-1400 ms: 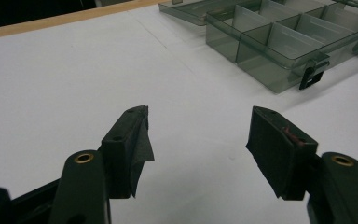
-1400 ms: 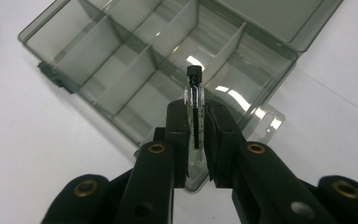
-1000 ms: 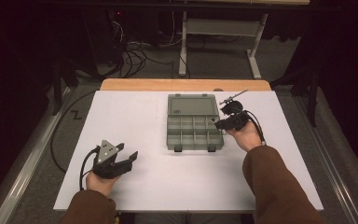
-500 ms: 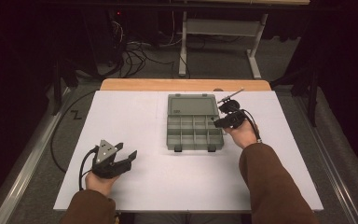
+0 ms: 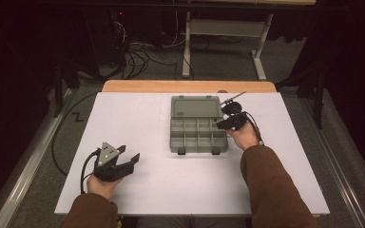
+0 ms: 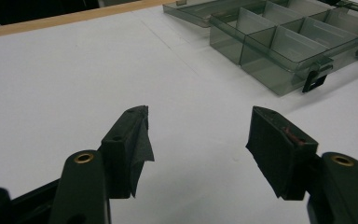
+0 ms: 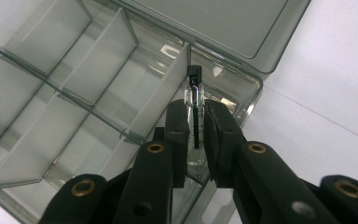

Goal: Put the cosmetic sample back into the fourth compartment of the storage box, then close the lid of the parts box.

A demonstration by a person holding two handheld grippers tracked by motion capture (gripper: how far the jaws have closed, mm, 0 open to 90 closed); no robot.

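Note:
A small clear vial (image 7: 194, 91) with a black cap and a dark rod inside is clamped upright between the pads of my right gripper (image 7: 196, 112). It hangs just over the corner compartment of a smoky transparent divided box (image 7: 135, 133), next to the hinge of the flat-lying lid (image 7: 223, 28). In the high view my right gripper (image 5: 222, 123) is at the right edge of the box (image 5: 198, 148). My left gripper (image 5: 132, 160) rests open on the white table near the front left; nothing sits between its jaws (image 6: 198, 126), and the box (image 6: 279, 70) lies beyond.
The white tabletop (image 5: 138, 118) has a wooden strip (image 5: 185, 86) along its far edge. The box's compartments look bare. Cables (image 5: 138, 50) and a metal stand (image 5: 223, 28) are on the dark floor behind the table.
My right hand has shifted slightly left and down with the vial, closer over the box's right side. The left gripper has stayed where it was.

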